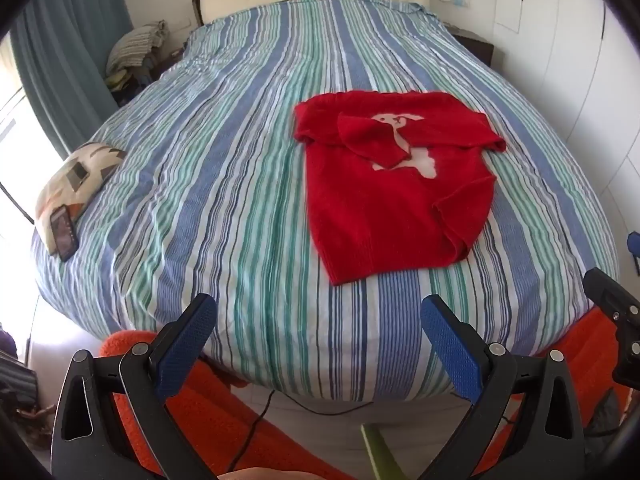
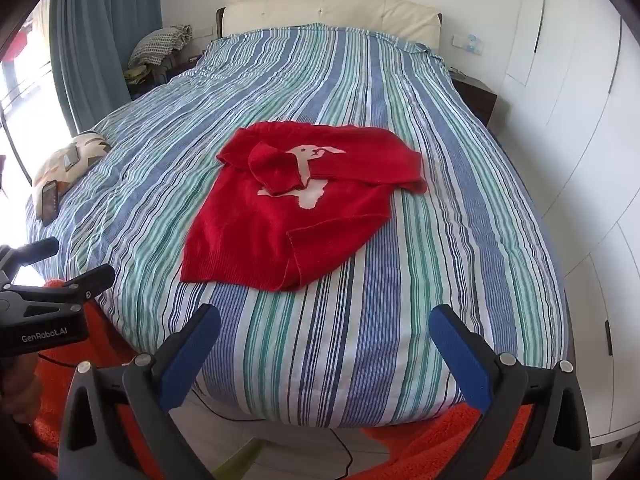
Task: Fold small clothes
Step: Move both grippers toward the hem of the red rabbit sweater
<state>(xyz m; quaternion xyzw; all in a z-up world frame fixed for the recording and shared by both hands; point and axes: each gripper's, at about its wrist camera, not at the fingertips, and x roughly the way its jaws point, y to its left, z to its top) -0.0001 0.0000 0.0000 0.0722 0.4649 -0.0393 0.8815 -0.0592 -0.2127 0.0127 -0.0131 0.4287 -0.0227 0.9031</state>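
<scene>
A small red sweater with a white animal print lies on the striped bed; it also shows in the right wrist view. Both sleeves are folded in across the chest, and its right lower side is folded over. My left gripper is open and empty, held over the bed's foot edge, short of the sweater's hem. My right gripper is open and empty, also over the foot edge. The right gripper's body shows at the right edge of the left view; the left gripper's body shows at the left of the right view.
The striped duvet covers the whole bed. A patterned cushion with a phone leaning on it lies at the bed's left edge. An orange rug and a cable lie on the floor. White wardrobes stand on the right.
</scene>
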